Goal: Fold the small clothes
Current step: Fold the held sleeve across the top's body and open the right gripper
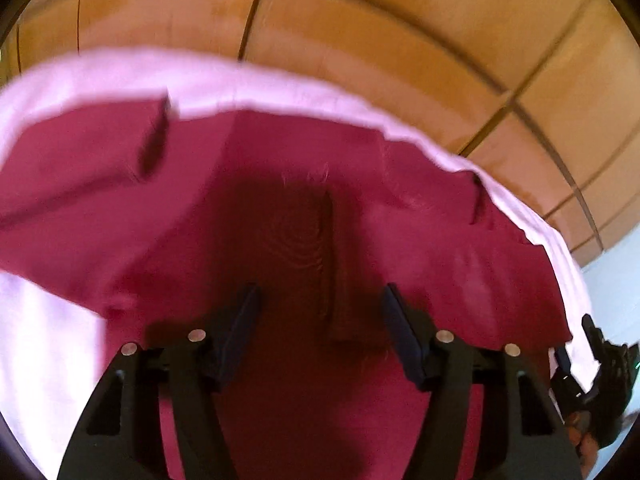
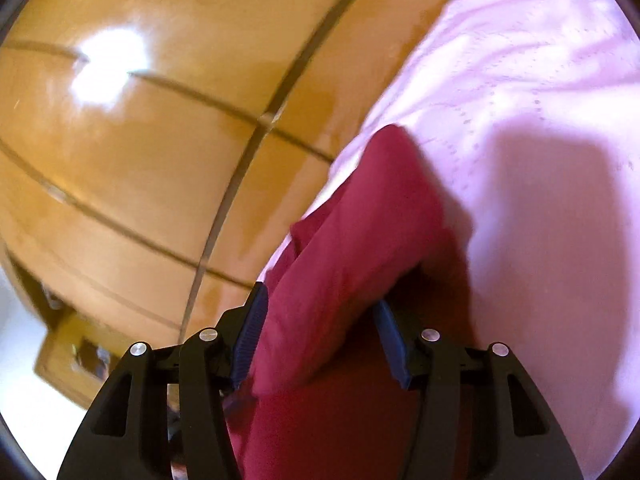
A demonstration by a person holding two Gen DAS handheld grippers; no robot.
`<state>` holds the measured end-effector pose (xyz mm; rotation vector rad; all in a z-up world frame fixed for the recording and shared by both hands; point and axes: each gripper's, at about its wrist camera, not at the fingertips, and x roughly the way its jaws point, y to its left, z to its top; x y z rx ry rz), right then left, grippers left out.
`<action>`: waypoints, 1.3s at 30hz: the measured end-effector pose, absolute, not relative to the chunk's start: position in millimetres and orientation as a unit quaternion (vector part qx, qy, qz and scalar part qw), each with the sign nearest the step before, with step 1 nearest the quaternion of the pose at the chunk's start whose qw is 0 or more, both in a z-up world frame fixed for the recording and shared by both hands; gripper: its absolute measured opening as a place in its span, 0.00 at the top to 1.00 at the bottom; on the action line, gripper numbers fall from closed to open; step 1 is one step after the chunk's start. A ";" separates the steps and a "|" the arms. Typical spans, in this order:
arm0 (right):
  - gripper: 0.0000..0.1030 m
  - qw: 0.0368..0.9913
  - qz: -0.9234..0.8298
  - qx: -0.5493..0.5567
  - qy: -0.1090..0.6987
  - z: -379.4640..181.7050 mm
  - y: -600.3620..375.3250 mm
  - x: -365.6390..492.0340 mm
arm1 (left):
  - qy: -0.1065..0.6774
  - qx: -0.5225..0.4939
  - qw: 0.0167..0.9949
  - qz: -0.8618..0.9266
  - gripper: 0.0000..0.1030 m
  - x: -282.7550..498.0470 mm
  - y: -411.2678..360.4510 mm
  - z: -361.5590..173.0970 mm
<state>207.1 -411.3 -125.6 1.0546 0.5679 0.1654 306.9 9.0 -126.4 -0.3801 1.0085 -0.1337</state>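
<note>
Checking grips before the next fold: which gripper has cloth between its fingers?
The right gripper: a fold of the red garment sits between its fingers. The left gripper hangs open above flat cloth.

The left tool [image 1: 320, 312] hangs over a dark red garment [image 1: 280, 184], its two fingers spread apart with only cloth beneath them. The garment lies spread on a pale pink bedsheet [image 1: 48, 340], reaching almost to the sheet's far edge. Beyond that edge lies an orange tiled floor [image 1: 380, 40]. The right tool [image 1: 592, 364] shows at the frame's right edge.
</note>
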 end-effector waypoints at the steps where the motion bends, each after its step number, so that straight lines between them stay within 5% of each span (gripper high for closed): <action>1: 0.49 0.814 0.070 0.511 0.265 -129.1 -417.2 211.6 | 0.471 -0.181 0.862 -0.055 0.42 306.5 5.6 -127.0; 3: 0.53 0.800 0.050 0.538 0.261 -138.1 -428.1 217.5 | 0.457 -0.168 0.872 -0.055 0.58 306.1 -2.2 -125.8; 5: 0.74 0.789 0.037 0.556 0.258 -145.2 -435.3 222.7 | 0.460 -0.149 0.874 -0.054 0.89 310.2 -9.4 -126.0; 6: 0.88 0.789 0.025 0.553 0.267 -146.2 -437.3 225.4 | 0.460 -0.159 0.871 -0.063 0.92 310.7 -9.5 -124.0; 7: 0.89 0.793 0.009 0.548 0.268 -143.8 -442.2 224.1 | 0.454 -0.167 0.873 -0.064 0.97 309.2 -7.7 -119.6; 20: 0.92 0.851 -0.040 0.446 0.275 -135.8 -438.9 222.3 | 0.422 -0.141 0.891 -0.093 0.96 304.0 -7.6 -135.4; 25: 0.88 0.854 -0.041 0.444 0.267 -133.3 -437.2 213.0 | 0.421 -0.138 0.892 -0.094 0.88 300.1 -8.1 -134.5; 26: 0.84 0.857 -0.042 0.439 0.268 -131.4 -433.1 211.3 | 0.422 -0.139 0.891 -0.095 0.71 297.0 -6.3 -132.0; 27: 0.70 0.859 -0.042 0.434 0.268 -129.0 -429.7 212.9 | 0.420 -0.141 0.891 -0.097 0.60 294.3 -4.3 -130.1; 28: 0.56 0.863 -0.043 0.425 0.269 -122.9 -425.5 208.2 | 0.411 -0.141 0.896 -0.093 0.37 287.4 -1.0 -126.3; 29: 0.50 0.869 -0.040 0.416 0.265 -117.1 -420.5 202.0 | 0.398 -0.138 0.904 -0.078 0.30 278.9 3.4 -121.8; 30: 0.43 0.876 -0.047 0.399 0.265 -110.6 -413.8 194.5 | 0.388 -0.142 0.908 -0.070 0.30 270.7 9.9 -119.5; 39: 0.43 0.924 -0.047 0.255 0.281 -84.2 -356.2 169.7 | 0.377 -0.241 0.893 -0.037 0.27 226.0 80.4 -121.7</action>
